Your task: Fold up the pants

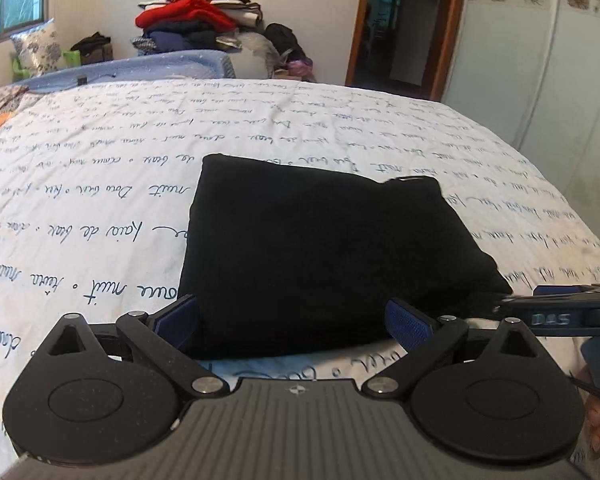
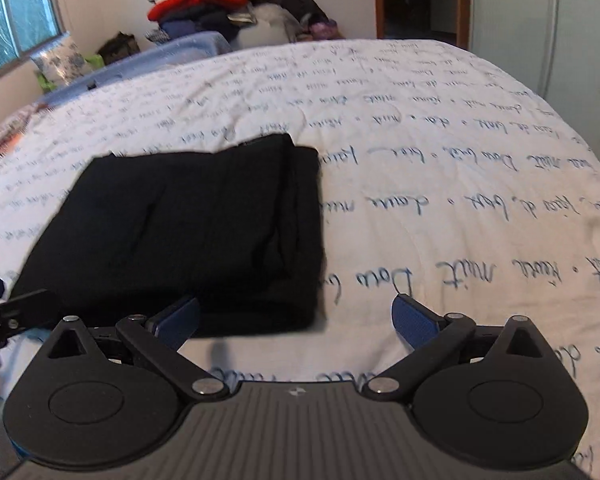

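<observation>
Pants (image 1: 324, 256), black and folded into a compact rectangle, lie flat on the bed (image 1: 100, 184), whose white cover is printed with blue handwriting. The left gripper (image 1: 294, 326) sits low at the near edge of the bundle, its blue-padded fingers (image 1: 410, 326) spread wide apart with the pants' near edge lying between them, gripping nothing. In the right wrist view the pants (image 2: 188, 232) lie to the left, stacked layers showing along their right edge. The right gripper (image 2: 296, 322) also has its fingers (image 2: 414, 322) spread open and empty; the left finger is just at the pants' near right corner, the other over bare cover. Beyond the bed, a clothes pile (image 1: 196, 20) stands against the wall.
</observation>
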`<state>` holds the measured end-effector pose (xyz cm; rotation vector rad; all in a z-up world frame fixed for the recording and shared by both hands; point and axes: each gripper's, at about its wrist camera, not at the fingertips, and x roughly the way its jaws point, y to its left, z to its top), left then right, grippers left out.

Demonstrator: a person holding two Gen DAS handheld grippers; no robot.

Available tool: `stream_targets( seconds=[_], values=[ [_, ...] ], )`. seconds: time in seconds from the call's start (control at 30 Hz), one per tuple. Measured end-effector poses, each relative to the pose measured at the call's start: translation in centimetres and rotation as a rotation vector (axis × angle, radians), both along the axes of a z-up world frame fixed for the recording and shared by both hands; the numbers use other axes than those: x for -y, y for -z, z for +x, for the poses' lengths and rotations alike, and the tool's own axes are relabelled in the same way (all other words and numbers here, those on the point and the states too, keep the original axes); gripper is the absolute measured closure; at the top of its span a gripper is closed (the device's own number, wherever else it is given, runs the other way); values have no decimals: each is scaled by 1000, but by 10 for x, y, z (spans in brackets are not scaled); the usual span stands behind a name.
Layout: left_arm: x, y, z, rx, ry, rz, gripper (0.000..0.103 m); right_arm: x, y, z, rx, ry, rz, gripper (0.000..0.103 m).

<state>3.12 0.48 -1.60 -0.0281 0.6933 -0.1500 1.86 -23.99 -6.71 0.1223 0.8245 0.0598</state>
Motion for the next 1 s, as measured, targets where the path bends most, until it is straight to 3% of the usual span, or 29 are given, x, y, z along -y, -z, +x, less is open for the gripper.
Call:
stream_targets(
  seconds=[0.07,0.6,1.0],
  values=[
    [1,-2,-9,11,7,-4,3,-2,3,-2,-38,9,-28,0],
    [-15,-7,-61,-14,4,-13,2,-22,-9,-64,-21,-4,-48,0],
    [-28,-14,-90,-35,3,-117,2,-37,-22,-102,32,-30,-61,0]
  ],
)
